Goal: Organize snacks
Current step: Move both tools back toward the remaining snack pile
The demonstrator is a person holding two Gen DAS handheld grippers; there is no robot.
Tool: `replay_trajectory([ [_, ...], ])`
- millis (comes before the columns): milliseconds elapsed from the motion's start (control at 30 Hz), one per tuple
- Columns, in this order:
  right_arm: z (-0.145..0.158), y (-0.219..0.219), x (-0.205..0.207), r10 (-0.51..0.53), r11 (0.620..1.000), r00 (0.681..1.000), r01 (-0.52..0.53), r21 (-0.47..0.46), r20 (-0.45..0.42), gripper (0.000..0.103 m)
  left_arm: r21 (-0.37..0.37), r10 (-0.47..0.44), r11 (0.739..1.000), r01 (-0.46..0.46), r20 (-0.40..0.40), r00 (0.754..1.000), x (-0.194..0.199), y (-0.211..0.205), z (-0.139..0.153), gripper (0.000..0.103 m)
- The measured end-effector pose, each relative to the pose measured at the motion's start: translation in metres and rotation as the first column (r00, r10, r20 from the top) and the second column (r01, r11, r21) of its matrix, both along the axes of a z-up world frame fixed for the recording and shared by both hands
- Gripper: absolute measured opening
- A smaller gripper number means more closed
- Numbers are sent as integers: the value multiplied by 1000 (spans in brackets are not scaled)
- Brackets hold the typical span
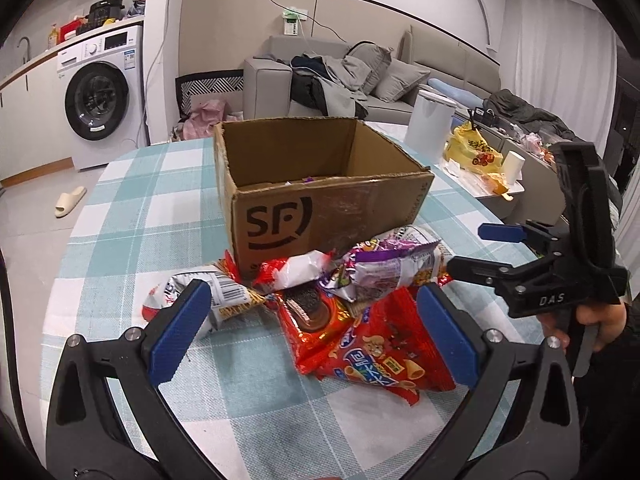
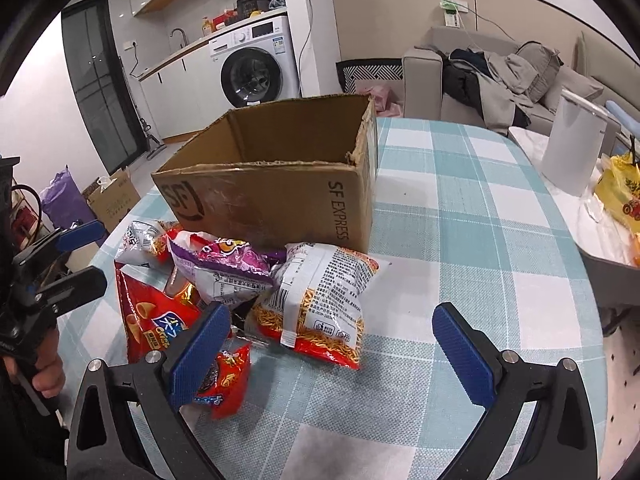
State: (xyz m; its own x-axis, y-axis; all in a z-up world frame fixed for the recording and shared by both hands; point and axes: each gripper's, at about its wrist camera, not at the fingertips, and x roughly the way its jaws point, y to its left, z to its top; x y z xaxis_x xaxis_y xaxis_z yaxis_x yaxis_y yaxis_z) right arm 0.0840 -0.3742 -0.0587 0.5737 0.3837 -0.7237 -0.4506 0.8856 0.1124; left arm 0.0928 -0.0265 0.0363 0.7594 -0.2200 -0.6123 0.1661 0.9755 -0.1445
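Both hand-held tools hang empty over the checked tablecloth (image 2: 460, 216): the left gripper (image 1: 314, 332) is spread wide with the red corn-cone snack bag (image 1: 380, 344) lying between its blue pads, and the right gripper (image 2: 332, 344) is likewise spread, its opening framing the white-and-red fried-noodle snack bag (image 2: 320, 300). The snacks sit in a loose heap on the cloth, pressed up to the front wall of the open SF Express cardboard box (image 1: 320, 208), which looks almost empty, so the sorting seems barely begun. The heap is the main hazard. The purple snack bag (image 1: 380, 268) rests on top of its neighbours, and the red chocolate-biscuit packet (image 1: 312, 312) is half buried under them, so closing on a lower pack would likely drag or tip the ones above, perhaps sliding one towards the table's near edge. These foil bags are puffy and slick; a pinch on the inflated middle may squirt the bag out or crush the contents, while a pinch on a crimped end seam should hold better. The box wall stands high just behind the pile, so a low carry could catch the rim and shove the light box back. The two tools also hang near one another over the same heap, and reaching together risks a knock.
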Motion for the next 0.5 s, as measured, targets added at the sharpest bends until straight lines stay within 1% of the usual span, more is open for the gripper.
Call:
replay_trajectory([
  [133, -4, 1, 1, 3, 1000, 1000, -3, -7, -9, 103, -7, -30, 1000, 30, -18, 999, 1, -9, -4, 102],
  [267, -4, 4, 1, 15, 1000, 1000, -15, -5, -15, 103, 10, -55, 998, 56, -36, 998, 2, -20, -11, 103],
  [500, -14, 12, 1, 49, 998, 998, -50, -27, -47, 103, 22, -79, 996, 82, -95, 992, 9, -31, -28, 102],
])
